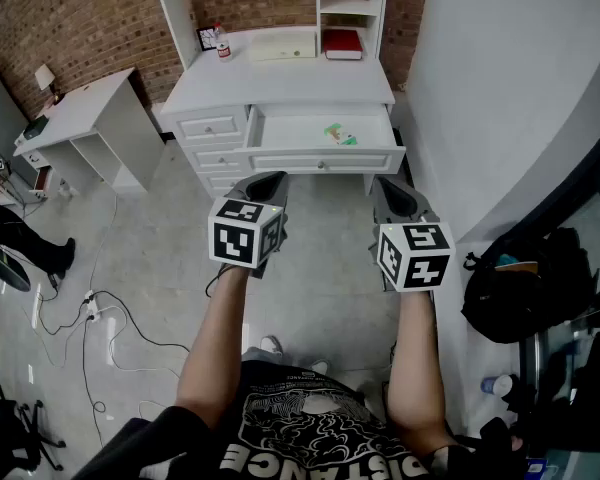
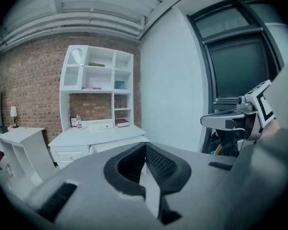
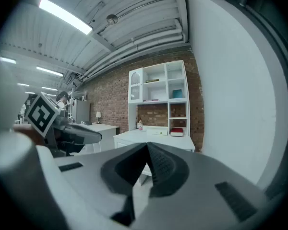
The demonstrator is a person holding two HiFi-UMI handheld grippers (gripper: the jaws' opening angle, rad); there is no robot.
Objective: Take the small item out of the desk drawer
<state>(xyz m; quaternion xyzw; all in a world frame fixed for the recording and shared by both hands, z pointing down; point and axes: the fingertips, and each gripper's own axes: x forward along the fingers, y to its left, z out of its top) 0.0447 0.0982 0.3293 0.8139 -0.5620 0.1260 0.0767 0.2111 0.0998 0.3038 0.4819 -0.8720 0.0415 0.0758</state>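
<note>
With the drawer (image 1: 325, 160) standing open, the small item (image 1: 341, 135) lies on its floor, right of centre; green, shape unclear. Left gripper (image 1: 264, 186) and right gripper (image 1: 396, 196) both have their jaws closed tip to tip with nothing held, and both are well short of the drawer. Plan: part the right jaws before descending, enter from above, and clear the drawer front. The desk top (image 1: 280, 93) edge bounds the back and the wall (image 1: 500, 88) sits close on the right. Floor on the left is open.
</note>
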